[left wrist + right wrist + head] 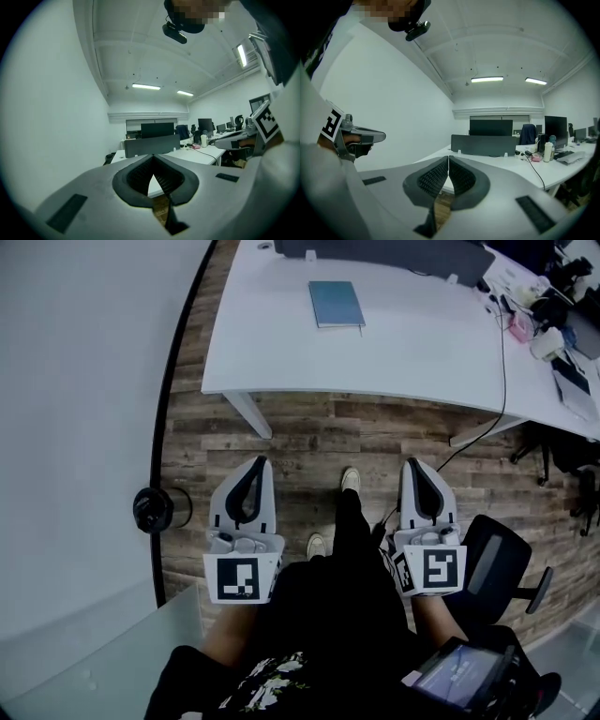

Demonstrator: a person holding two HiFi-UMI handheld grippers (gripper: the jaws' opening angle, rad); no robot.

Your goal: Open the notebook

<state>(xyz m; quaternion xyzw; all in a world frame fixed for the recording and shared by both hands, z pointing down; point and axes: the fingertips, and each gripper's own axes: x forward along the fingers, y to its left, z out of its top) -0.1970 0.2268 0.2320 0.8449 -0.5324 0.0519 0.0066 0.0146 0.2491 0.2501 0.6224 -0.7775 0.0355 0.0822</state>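
The notebook (336, 304) lies flat and shut on the white table (422, 352), at the top middle of the head view. It is blue-green. It sits alone on a bare part of the table, well apart from the pile of small things at the top right.

The person stands on the wooden floor (309, 437), back from the table. Both claws are low in the picture, far from the notebook. The left gripper (260, 465) is at the lower left and the right gripper (412, 467) is at the lower right, and both point up the picture toward the table.

In the left gripper view, the left claw (152, 158) has its two jaws pressed together at the tips, with nothing between them. In the right gripper view, the right claw (448, 159) is closed the same way and holds nothing. Past the jaws there is only the table and the office far off.

So the job looks like it is at its very start: the step in hand is getting close to the table. No claw touches the notebook yet.

Next, the person likely needs to step up to the table and bring one claw down to the edge of the cover. That claw must open a little to catch the cover and lift it over. The other claw could press the notebook down so it does not slide. Which side the cover opens from cannot be told from here.
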